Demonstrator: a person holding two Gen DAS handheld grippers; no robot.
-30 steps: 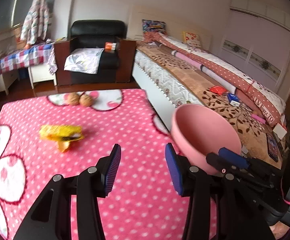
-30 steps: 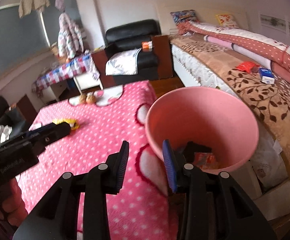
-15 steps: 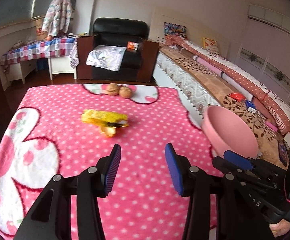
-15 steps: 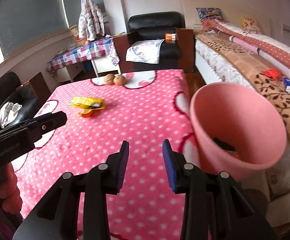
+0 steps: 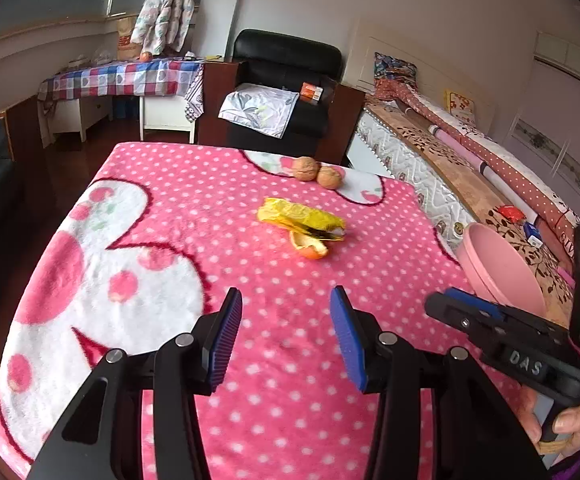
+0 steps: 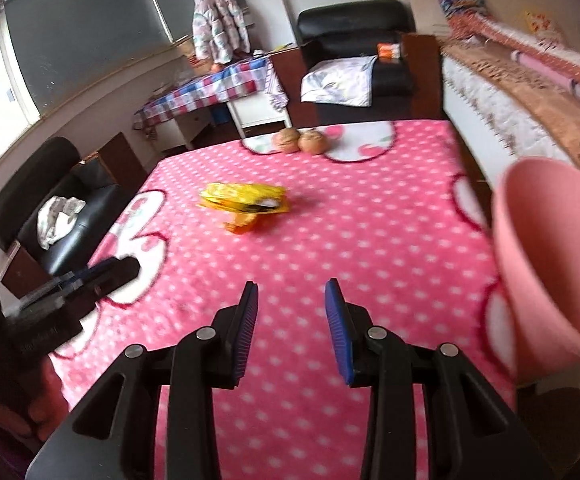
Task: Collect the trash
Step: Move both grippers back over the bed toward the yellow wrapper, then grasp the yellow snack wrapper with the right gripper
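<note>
A: Biggest first. Table [image 5: 169, 216] under a pink polka-dot blanket with white cartoon patches fills both views. Bed [image 5: 450, 160] runs along its right side, black armchair [image 5: 285, 76] past the far edge.

B: Bin?

A: Pink bin [image 6: 550, 256], off the table's right edge, between table and bed. In the right wrist view it's tilted, mouth facing the camera side, a bit blurred. Contents can't be made out.

B: Grippers.

A: Left gripper [image 5: 285, 336] hovers over the near part of the blanket, blue pads spread wide, nothing between them. Right gripper [image 6: 292, 332], same: fingers apart, empty, over the near middle of the table. Each shows up at the edge of the other's view.

B: Trash?

A: Yellow wrapper [image 5: 302, 220], crumpled, lying flat near the table's centre, well ahead of both grippers. Orange peel [image 5: 308, 246] touches it on the near side, partly tucked under the wrapper's edge. Both well apart from the bin.

B: Anything else on the table?

A: Two walnuts [image 5: 317, 172], side by side and touching, on a white patch at the far edge. Beyond the wrapper, not touching it.

B: Hands?

A: Part of the right hand [image 5: 570, 424] shows in the left wrist view, wrapped on the gripper handle at lower right.
</note>
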